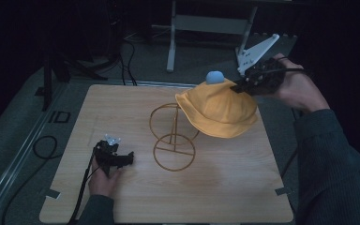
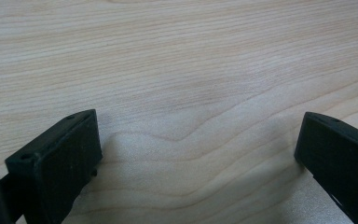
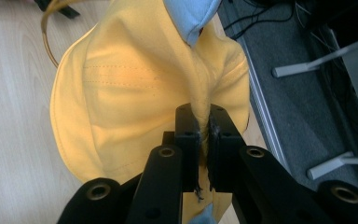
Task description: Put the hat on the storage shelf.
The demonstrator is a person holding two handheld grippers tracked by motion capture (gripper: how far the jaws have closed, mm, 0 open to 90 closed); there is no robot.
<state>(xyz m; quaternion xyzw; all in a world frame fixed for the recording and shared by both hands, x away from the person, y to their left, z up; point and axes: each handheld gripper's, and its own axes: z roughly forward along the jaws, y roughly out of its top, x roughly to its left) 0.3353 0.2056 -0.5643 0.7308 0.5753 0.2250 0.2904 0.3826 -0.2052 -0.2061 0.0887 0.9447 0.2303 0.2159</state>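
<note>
High view is showing a pale wooden tabletop (image 1: 225, 187) with a person's forearms coming in from the bottom edge. At the far right, the right hand (image 1: 299, 89) is gripping the right claw (image 1: 240, 87), which is carrying a yellow hat (image 1: 218, 110) by its fabric and holding it lifted above the wood. A light blue bobble (image 1: 214, 77) is sitting on top of the hat. The hat is hanging just beside and partly over the upper ring of a gold wire stand (image 1: 173, 140), which is standing upright near the middle of the tabletop; whether cloth and wire are touching cannot be told.

Right gripper view is looking along the right claw (image 3: 204, 135), whose jaws are pressing together on a bunched fold of the yellow hat (image 3: 121, 93), with the fabric pinched between them. The light blue bobble (image 3: 191, 14) is showing at the top edge, and a curve of the gold wire stand (image 3: 46, 32) is peeking past the hat's brim at the upper left.

Near the front left, the left hand (image 1: 104, 180) is resting the left claw (image 1: 122, 159) low on the wood, well apart from the hat. Left gripper view is showing the left claw (image 2: 198, 149) with its jaws standing wide, bare wood grain between them.
</note>
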